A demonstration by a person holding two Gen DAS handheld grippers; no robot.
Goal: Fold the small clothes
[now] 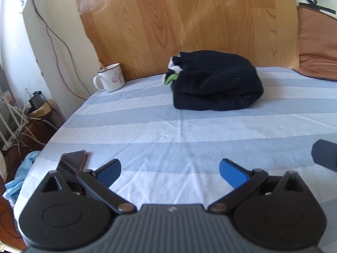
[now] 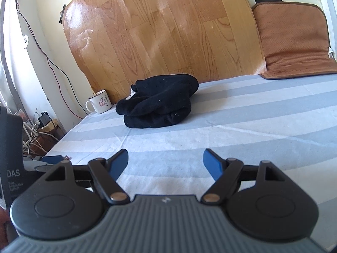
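Note:
A small black garment [image 1: 217, 82] lies folded in a bundle on the striped bed sheet [image 1: 168, 130], near the far edge by the wooden board. White and green fabric shows at its left end. It also shows in the right wrist view [image 2: 158, 101]. My left gripper [image 1: 169, 174] is open and empty, low over the sheet, well short of the garment. My right gripper [image 2: 165, 164] is open and empty too, also short of the garment. Part of the right gripper [image 1: 324, 154] shows at the right edge of the left wrist view.
A white enamel mug [image 1: 110, 77] stands at the far left corner of the bed, left of the garment. A wood-pattern board [image 2: 160, 31] leans behind. An orange cushion [image 2: 294, 40] leans at the far right. Cables and a power strip [image 1: 25, 113] lie beyond the bed's left edge.

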